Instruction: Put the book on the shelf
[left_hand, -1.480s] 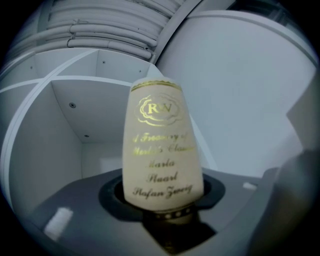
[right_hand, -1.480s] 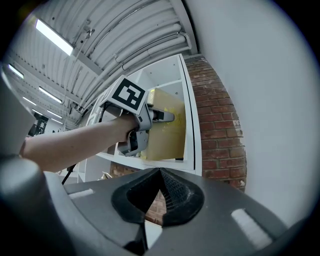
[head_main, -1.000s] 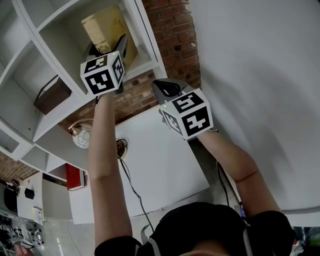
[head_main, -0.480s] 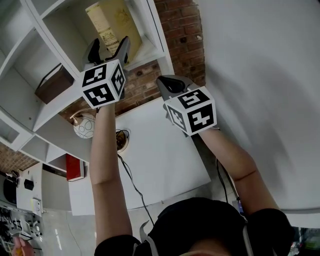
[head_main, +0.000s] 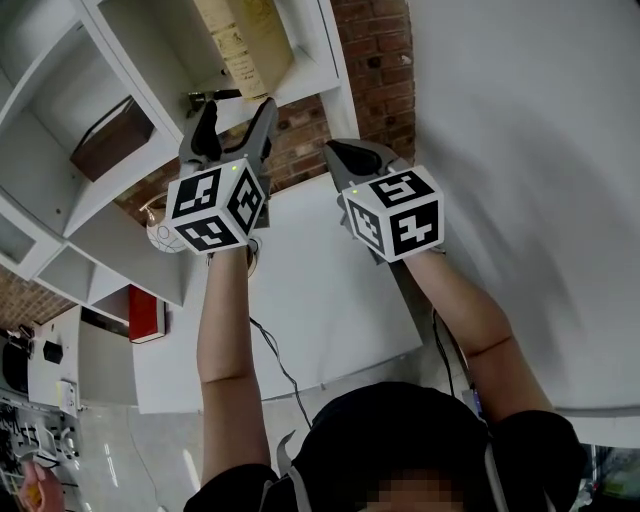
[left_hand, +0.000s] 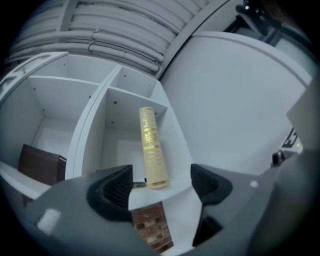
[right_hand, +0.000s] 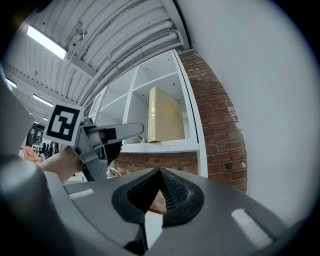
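A second ago the left tool (head_main: 237, 115) was up at the compartment mouth, its jaws right by the book (head_main: 245, 40). Half a second ago it had begun to drop, and now it hangs clearly below the shelf (right_hand: 170, 146), in front of the brick wall (head_main: 375, 50). Its jaws stand wide apart with nothing between them; the left gripper view shows only the shelf edge and brick in the gap. The right tool (head_main: 345, 158) has hardly shifted. It sits beside the left one with its jaws pressed together, and it is empty.

The book stands on end in the rightmost compartment, its foot near the front edge of the shelf board and its spine facing out. It is apart from both tools. It is nearer the compartment's right wall than the left, though whether it touches that wall cannot be told. The cover is pale yellow-cream and plain on the broad side that the right gripper view shows. A small dark item lies on the board just left of its foot, too small to identify.

The spine carries bands of gold or darker lettering down its length, but none of it can be read. The cubes on both tools bear black-and-white square markers. A brown box (head_main: 110, 140) sits in the next compartment to the left. A white tabletop (head_main: 310, 300) lies below the arms.
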